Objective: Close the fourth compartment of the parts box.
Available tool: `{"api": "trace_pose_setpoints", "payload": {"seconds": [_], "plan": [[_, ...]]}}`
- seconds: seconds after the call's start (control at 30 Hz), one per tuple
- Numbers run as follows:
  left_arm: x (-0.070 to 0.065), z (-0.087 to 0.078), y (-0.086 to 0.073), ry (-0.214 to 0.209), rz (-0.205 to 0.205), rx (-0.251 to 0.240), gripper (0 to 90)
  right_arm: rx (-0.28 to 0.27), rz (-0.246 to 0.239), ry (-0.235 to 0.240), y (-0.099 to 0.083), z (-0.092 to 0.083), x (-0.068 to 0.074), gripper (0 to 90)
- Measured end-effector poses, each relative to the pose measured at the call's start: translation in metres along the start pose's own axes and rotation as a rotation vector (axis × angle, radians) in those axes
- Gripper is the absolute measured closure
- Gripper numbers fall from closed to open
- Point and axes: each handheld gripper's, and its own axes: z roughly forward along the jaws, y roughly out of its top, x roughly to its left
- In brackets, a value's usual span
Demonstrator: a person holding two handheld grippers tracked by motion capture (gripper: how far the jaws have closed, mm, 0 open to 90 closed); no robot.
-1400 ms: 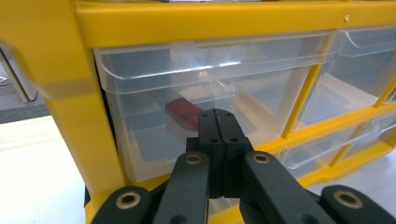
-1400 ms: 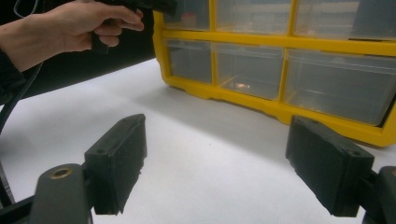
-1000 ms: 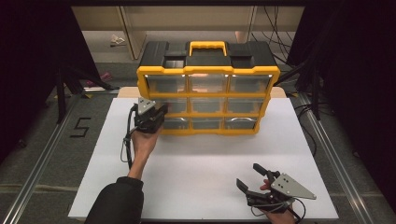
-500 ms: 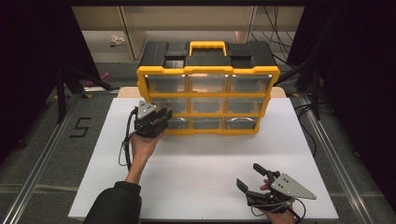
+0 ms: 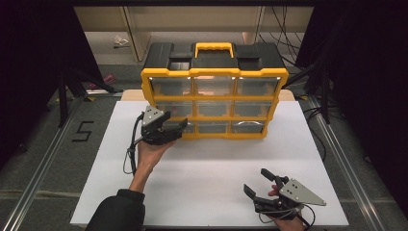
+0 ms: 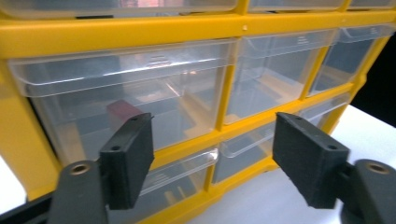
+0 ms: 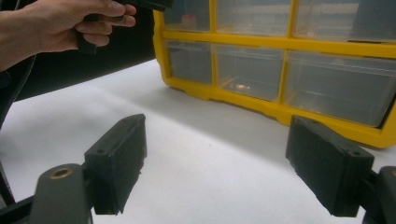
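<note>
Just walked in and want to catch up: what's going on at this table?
A person works a yellow drawer organizer on the white table with two handheld grippers. The left gripper is at its lower-left drawers; its jaws have just been opening, nothing between them. The right gripper rests open near the table's front edge.

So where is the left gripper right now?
In the high view the left gripper sits at the lower left corner of the yellow drawer organizer, jaws open and empty, facing its clear left-hand drawers.
</note>
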Motion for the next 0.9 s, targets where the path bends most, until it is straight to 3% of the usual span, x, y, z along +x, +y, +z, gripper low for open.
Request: {"api": "trace_pose_setpoints", "payload": {"seconds": [0.33,0.9], "plan": [[-0.009,-0.007,-0.001,-0.053,0.014,-0.017,20.6,0.000,-0.002,0.001,0.000,0.000,0.000,21.3],[-0.028,-0.017,-0.003,-0.140,0.050,-0.047,17.2,0.001,-0.003,0.001,0.001,-0.001,0.000,21.2]]}}
